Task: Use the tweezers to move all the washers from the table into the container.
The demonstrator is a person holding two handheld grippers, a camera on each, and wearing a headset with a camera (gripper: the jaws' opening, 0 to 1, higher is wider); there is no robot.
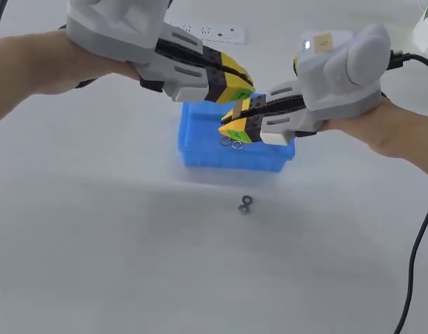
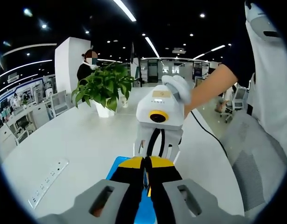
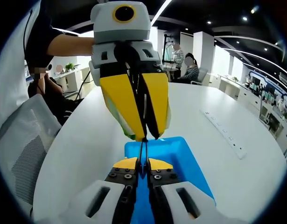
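Your left gripper [image 1: 245, 83], right gripper [image 1: 227, 129]: both clamped shut on tweezers [image 3: 143, 151], above blue container [image 1: 200, 152]. Two washers [image 1: 245, 204]: on table [image 1: 123, 250].

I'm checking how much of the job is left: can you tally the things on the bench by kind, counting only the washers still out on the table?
washers on the table: 2
blue container: 1
tweezers: 1
hand-held grippers: 2
power strip: 1
Total: 7
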